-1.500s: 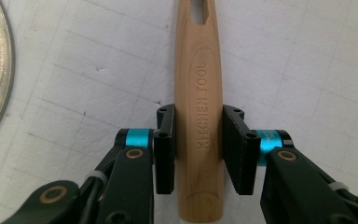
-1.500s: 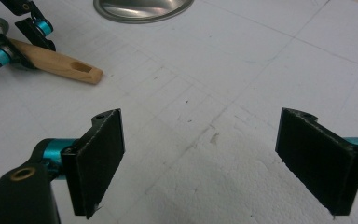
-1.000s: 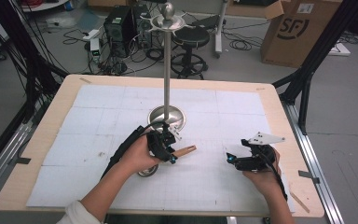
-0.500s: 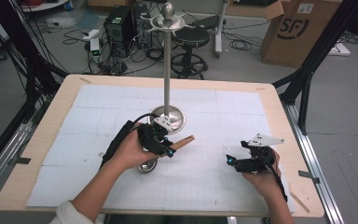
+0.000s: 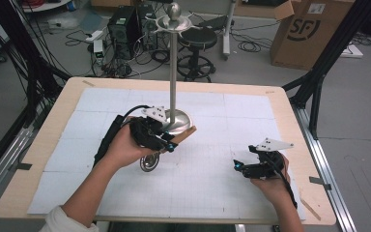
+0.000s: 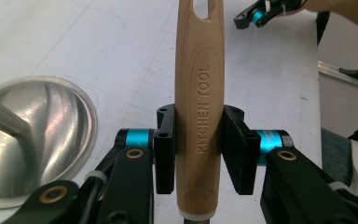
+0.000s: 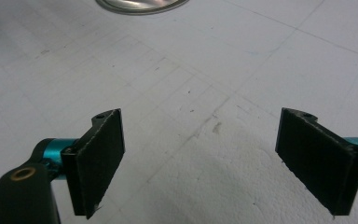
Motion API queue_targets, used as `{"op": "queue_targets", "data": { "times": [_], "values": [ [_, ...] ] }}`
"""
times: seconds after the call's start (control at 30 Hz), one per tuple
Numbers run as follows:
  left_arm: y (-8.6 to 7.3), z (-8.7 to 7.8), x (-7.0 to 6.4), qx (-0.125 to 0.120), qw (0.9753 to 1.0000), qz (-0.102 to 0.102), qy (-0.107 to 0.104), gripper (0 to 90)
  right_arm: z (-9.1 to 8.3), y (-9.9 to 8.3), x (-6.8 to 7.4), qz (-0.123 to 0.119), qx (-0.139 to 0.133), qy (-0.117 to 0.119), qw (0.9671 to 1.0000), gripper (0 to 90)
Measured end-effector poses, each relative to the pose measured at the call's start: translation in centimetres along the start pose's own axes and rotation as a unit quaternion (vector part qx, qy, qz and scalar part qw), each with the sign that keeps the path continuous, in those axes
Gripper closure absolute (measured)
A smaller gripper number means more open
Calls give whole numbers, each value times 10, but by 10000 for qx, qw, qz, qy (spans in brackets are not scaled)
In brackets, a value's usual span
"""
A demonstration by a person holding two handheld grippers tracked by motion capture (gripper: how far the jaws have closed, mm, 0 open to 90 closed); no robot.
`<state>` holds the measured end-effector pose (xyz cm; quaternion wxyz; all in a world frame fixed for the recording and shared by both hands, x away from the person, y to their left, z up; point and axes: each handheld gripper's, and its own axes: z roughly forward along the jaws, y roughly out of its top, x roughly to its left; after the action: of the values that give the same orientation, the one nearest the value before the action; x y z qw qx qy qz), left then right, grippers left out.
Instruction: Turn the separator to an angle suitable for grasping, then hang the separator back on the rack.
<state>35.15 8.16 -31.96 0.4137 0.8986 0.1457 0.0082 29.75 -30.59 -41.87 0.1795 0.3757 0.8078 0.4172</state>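
**Left gripper clamped on wooden utensil handle; right gripper idle with jaws apart**

The left gripper (image 5: pixel 170 143) is held near the middle of the table (image 5: pixel 38 145), just in front of the round metal base (image 5: pixel 178 121) of an upright metal stand (image 5: pixel 173 63). Its jaws are closed on both sides of a wooden handle (image 6: pixel 199 93) marked "KITCHEN TOOL". In the left gripper view the handle runs straight away from the camera between the two pads (image 6: pixel 235 149), and a slot opening is visible near its far end. In the high view the handle tip projects to the right of the gripper, close to the stand base. A round metal utensil head (image 5: pixel 149 163) lies below the left hand (image 5: pixel 121 147), on the near side; its link to the handle is hidden by the hand.

The right gripper (image 5: pixel 241 166) rests low over the white gridded mat (image 5: pixel 212 193) at the right, well apart from the stand. Its jaws stand wide apart with nothing between them. The right gripper view shows bare mat between the pads (image 7: pixel 98 158) and the stand base rim (image 7: pixel 140 5) at the far edge.
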Motion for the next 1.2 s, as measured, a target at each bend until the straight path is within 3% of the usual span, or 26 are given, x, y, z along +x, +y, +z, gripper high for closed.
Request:
{"op": "queue_targets", "data": {
  "times": [0.2, 0.4, 0.8, 1.1, 1.2],
  "values": [
    [5, -19, 5, -333, 9994, 12, -120, 678, -1, 0, 1, 5, 14, -6, 10000, 141],
    [9, -36, 5, -439, 9990, 127, -24, 677, 4, 3, 4, -48, 20, 34, 10000, 141],
    [11, -64, 11, -914, 9955, 231, -46, 677, 6, 2, 4, -63, 82, 46, 9999, 141],
    [12, -79, 15, -1321, 9908, 282, -23, 677, 5, 0, 5, -71, 112, 42, 9999, 141],
    [12, -85, 18, -1555, 9875, 242, -103, 677, 4, 1, 4, -27, 68, 41, 10000, 141]
  ]
}}
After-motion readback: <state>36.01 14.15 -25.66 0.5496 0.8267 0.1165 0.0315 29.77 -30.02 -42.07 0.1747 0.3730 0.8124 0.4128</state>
